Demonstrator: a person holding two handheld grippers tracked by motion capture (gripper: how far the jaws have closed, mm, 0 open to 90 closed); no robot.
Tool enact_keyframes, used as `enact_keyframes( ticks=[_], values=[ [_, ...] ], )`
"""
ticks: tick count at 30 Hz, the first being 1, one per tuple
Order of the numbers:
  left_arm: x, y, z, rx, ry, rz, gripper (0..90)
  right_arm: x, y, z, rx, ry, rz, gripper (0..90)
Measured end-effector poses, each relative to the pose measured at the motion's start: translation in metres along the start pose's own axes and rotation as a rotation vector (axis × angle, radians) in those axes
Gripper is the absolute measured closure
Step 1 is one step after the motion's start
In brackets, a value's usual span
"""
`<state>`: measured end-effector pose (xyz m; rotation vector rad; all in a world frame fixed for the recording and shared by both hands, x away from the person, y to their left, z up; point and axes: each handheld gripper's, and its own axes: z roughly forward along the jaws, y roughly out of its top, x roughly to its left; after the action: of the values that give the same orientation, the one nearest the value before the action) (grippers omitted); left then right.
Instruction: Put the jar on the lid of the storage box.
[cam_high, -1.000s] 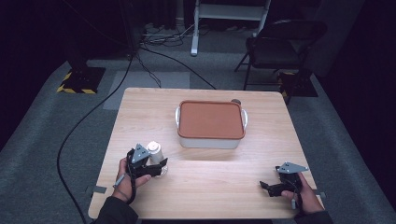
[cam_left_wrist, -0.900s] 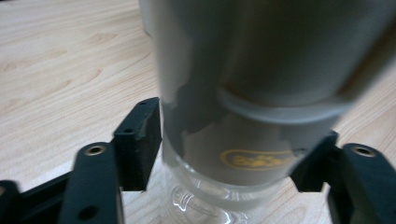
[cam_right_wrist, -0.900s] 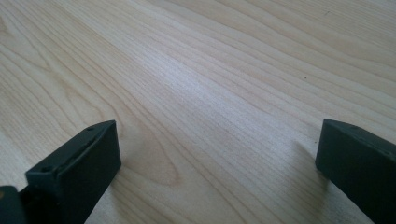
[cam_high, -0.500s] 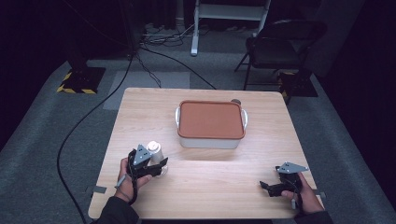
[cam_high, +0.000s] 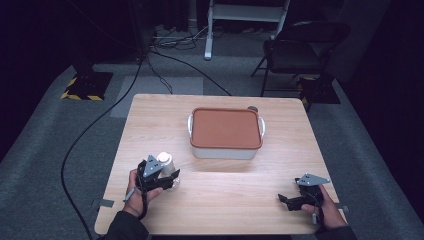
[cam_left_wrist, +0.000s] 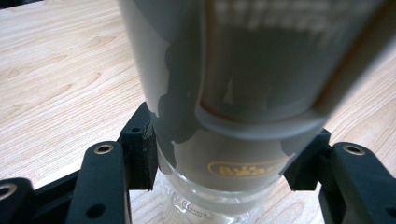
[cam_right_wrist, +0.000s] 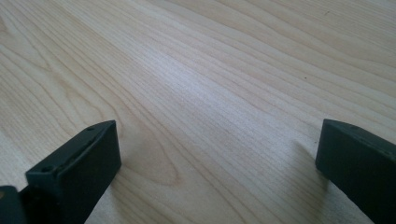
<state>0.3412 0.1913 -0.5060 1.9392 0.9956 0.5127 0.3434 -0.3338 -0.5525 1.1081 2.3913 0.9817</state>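
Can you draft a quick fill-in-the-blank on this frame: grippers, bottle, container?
1. The left gripper is shut on the ____.
2. The right gripper has its jaws ____, with bare table between them.
3. The lid of the white container is reddish-____.
4. The bottle stands to the ____ of the container in the high view.

Missing words: bottle; open; brown; left

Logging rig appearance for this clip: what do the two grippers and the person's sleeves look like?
Both grippers are black. The left gripper and the right gripper each carry a grey three-cornered plate on top. Up close, the left fingers are blocky matte black pads on arms with round metal-ringed screw holes; the right fingers look alike. A thin cable trails from each handle. The sleeves are dark.
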Motion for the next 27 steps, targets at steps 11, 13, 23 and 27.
enact_keyframes(
  ticks=[11, 13, 23, 27],
  values=[
    [-0.006, 0.005, -0.003, 0.003, -0.009, 0.014, 40.4, 0.0, 0.0, 0.0, 0.0, 0.0, 0.0, 0.0],
    [-0.007, 0.007, -0.003, 0.0, -0.01, 0.007, 40.4, 0.0, 0.0, 0.0, 0.0, 0.0, 0.0, 0.0],
    [-0.018, 0.018, -0.002, 0.001, -0.032, 0.024, 40.5, 0.0, 0.0, 0.0, 0.0, 0.0, 0.0, 0.0],
    [-0.025, 0.025, 0.0, 0.004, -0.047, 0.036, 40.5, 0.0, 0.0, 0.0, 0.0, 0.0, 0.0, 0.0]
  ],
)
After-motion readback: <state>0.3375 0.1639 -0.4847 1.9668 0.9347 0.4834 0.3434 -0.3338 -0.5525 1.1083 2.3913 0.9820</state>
